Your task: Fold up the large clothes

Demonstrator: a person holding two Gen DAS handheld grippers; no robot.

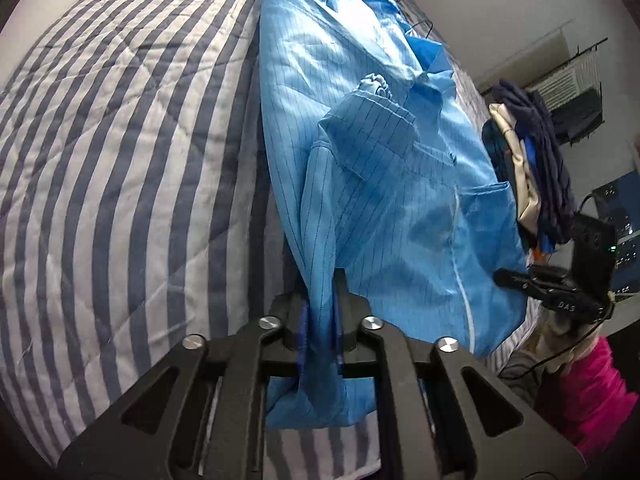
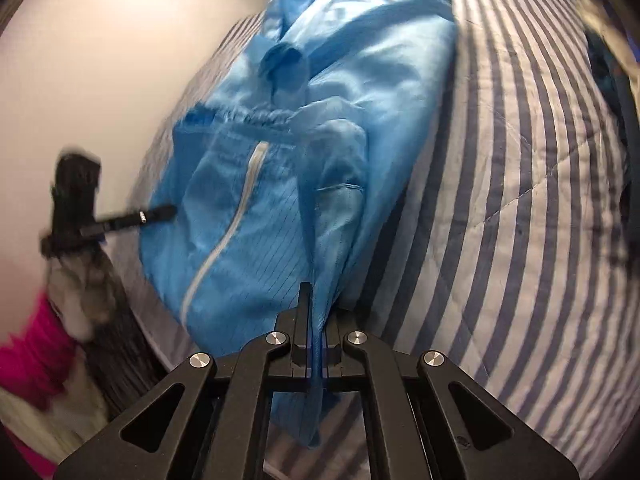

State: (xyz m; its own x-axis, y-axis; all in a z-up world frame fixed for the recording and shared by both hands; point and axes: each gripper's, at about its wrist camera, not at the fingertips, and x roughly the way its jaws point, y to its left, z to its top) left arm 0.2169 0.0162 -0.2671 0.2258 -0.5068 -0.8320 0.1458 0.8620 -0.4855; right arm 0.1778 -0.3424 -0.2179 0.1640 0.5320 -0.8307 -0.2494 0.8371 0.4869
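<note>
Striped quilt (image 1: 120,160): spread wide, grey and white bands seen under everything.
Blue coat (image 1: 380,168): laid on the quilt, pinstriped, zip and pocket shown, one edge lifted.
Clothes pile (image 1: 532,168): stacked just beside the coat.
Left gripper (image 1: 322,312): pressed together, coat edge pinched.
Right gripper (image 2: 316,320): pressed together, coat fabric pinched.

The blue coat (image 1: 384,184) is thin woven cloth with a slight sheen and a fine dark grid. The bed's striped quilt (image 1: 120,160) is soft, matt, stitched cotton-like cloth. Each hand-held gripper (image 1: 320,308) is matt black plastic with shiny metal screws.
</note>
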